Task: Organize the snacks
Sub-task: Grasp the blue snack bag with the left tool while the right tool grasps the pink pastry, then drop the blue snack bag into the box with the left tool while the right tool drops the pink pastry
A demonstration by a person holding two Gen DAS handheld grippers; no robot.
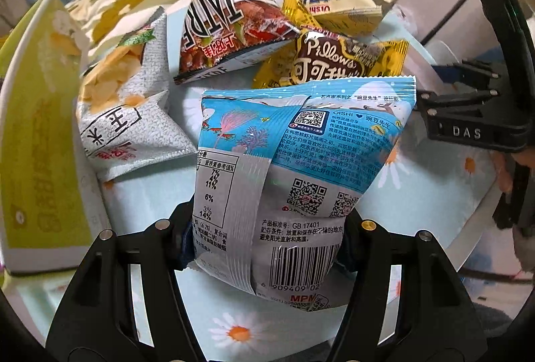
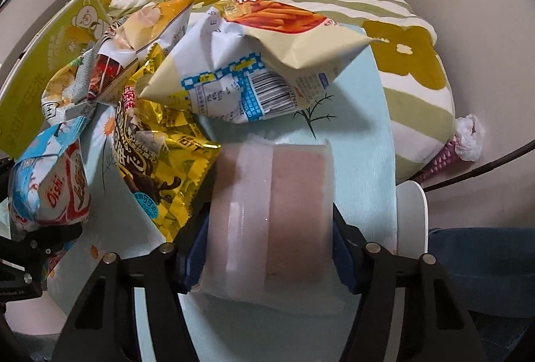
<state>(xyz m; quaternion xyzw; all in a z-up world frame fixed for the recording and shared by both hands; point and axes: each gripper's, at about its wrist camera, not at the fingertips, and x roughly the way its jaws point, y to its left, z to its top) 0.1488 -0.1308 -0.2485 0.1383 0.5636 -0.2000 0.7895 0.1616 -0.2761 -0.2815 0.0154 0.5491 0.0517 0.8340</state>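
- Pointing steeply down at the round table (image 1: 140, 201) with its pale-blue daisy cloth, the left gripper (image 1: 264, 241) has its 2 fingers clamped on the lower sides of a blue Oishi bag (image 1: 301, 161), back panel and barcode facing the camera.
- Beyond the blue Oishi bag, near the far rim of that table, lies a heap: a yellow Pillows packet (image 1: 334, 61), a brown-red bag (image 1: 230, 31), a cream Oishi bag (image 1: 337, 4) and a white corn-chip bag (image 1: 123, 114).
- The right gripper (image 2: 271, 248) also tilts steeply toward the table, its jaws pressed against both sides of a translucent pink-filled pouch (image 2: 274, 215); no earlier picture is given for comparison.
- The pouch's far end is over the table cloth, just beside the yellow Pillows packet (image 2: 160, 161).
- Past the table's far edge sits a striped flower-print cushion (image 2: 411, 68).
- A green box (image 1: 40, 141) stands tilted at the table's left rim.
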